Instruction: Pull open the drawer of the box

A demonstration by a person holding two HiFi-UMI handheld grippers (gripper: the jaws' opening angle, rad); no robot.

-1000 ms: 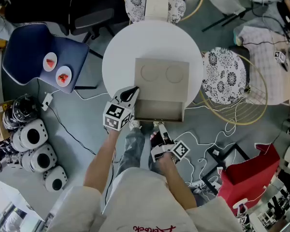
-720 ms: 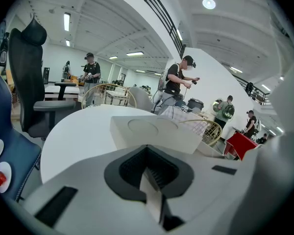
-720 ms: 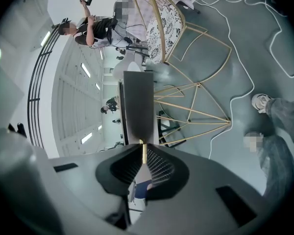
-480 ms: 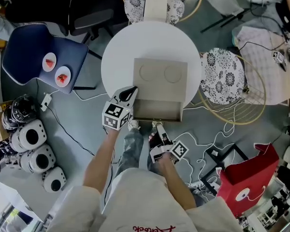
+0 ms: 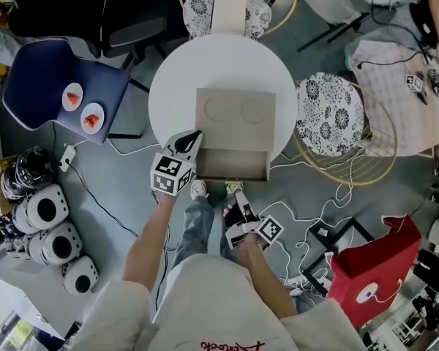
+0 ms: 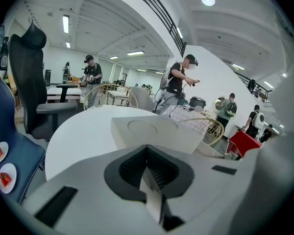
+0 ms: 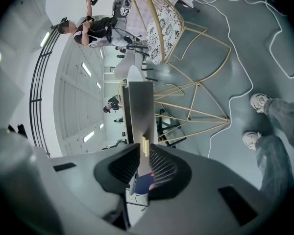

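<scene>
Just loosened, my right tongs [image 7: 142,150] stand narrowly apart round the pull [image 7: 145,143] of the drawer [image 5: 230,165] — drawer out, job likely done. My left tongs [image 6: 147,155] are pinched together, empty.

No fully legible text in any view.
- Shirt [image 5: 227,306]: red cursive lettering [image 5: 233,346] at bottom frame edge, inverted, cropped, unreadable.
- Red bag [image 5: 377,258]: white round emblem [image 5: 366,294], lettering not resolvable.
- Checked cloth [image 5: 388,108]: square black-white coded marker [image 5: 413,83], pattern only, no characters.
</scene>
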